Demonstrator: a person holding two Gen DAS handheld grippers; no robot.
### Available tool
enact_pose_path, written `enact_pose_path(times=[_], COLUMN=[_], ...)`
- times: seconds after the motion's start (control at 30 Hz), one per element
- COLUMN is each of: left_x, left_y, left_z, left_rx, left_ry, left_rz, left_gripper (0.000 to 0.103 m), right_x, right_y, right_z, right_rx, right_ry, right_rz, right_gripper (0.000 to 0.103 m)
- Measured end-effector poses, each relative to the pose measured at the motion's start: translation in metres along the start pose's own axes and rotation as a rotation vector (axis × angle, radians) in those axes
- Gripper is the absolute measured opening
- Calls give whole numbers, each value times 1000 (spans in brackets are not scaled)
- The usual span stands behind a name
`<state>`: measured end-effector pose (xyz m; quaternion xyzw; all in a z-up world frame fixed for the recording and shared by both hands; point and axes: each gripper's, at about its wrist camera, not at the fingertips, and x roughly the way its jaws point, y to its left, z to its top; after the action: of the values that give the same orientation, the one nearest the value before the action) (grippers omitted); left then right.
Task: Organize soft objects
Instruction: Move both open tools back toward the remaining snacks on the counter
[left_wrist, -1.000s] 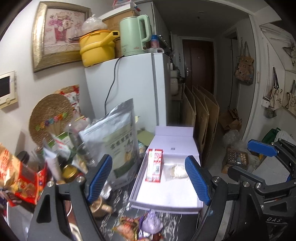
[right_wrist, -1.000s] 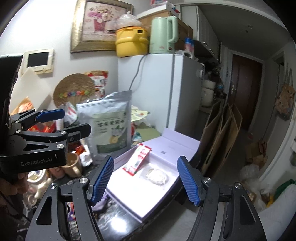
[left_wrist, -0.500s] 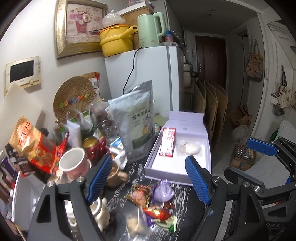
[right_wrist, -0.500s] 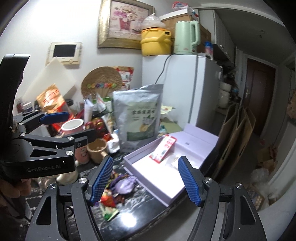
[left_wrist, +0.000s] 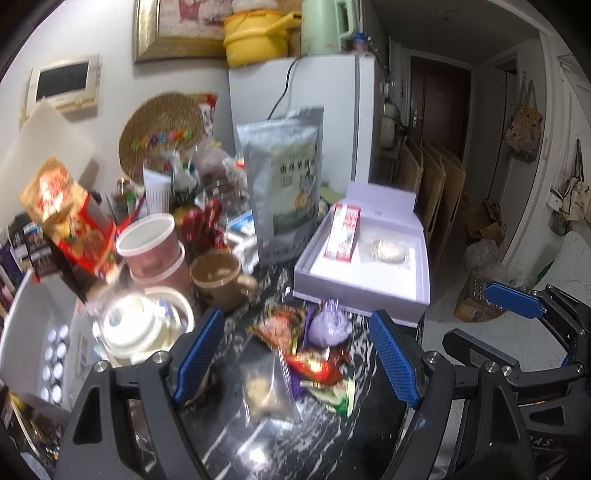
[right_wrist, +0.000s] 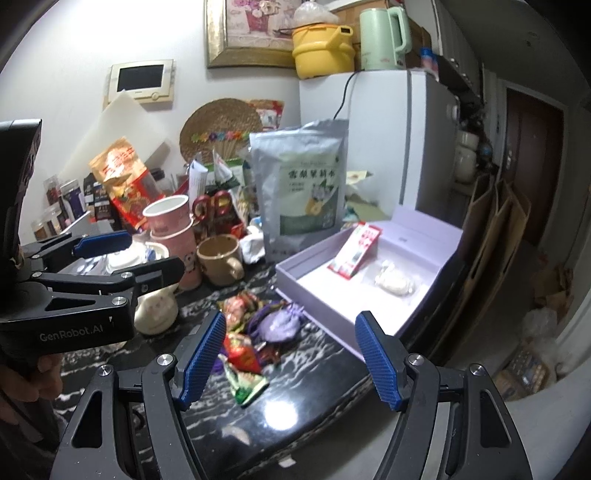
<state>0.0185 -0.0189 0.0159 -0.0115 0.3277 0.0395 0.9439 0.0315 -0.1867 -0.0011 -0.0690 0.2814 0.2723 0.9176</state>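
A pile of soft snack packets lies on the black marble table: a lilac drawstring pouch (left_wrist: 328, 328) (right_wrist: 280, 325), a red packet (left_wrist: 314, 369) (right_wrist: 243, 354), a green packet (right_wrist: 247, 387) and a clear bag (left_wrist: 266, 391). An open lilac box (left_wrist: 388, 295) (right_wrist: 325, 314) behind them holds a red-and-white sachet (left_wrist: 343, 232) (right_wrist: 356, 251) and a white wrapped pastry (left_wrist: 386, 249) (right_wrist: 393, 282). My left gripper (left_wrist: 295, 362) is open and empty just above the pile. My right gripper (right_wrist: 290, 360) is open and empty, near the pile's front.
A tall silver-green pouch (left_wrist: 288, 184) (right_wrist: 306, 184) stands left of the box. A tan mug (left_wrist: 221, 273) (right_wrist: 221, 258), pink cups (left_wrist: 151, 247) and a white teapot (left_wrist: 136, 325) crowd the left. A white fridge (right_wrist: 388, 129) stands behind. The table edge (right_wrist: 351, 402) drops off on the right.
Both grippers have pulled back and tilted down from the box towards the near table. The snack pile has come into view between the fingers. Both stay open.
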Motion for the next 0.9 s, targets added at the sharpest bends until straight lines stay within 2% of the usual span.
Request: enact_pose_path(times=[0.33,0.63,0.9], left_x=[28,59,96], left_y=[6,18,33], left_z=[-39,-67,-85], left_rx=[-30,-104,-149], left_ry=[109,203,286], left_rz=[-15,-51,-38], left_gripper=[81,81,81], right_x=[27,57,92], right_y=[11,11,5], right_z=[-35,-59,-82], right_rx=[-11,13,51], right_ry=[83,162,243], right_rz=[34,73,108], right_gripper=[73,73,73])
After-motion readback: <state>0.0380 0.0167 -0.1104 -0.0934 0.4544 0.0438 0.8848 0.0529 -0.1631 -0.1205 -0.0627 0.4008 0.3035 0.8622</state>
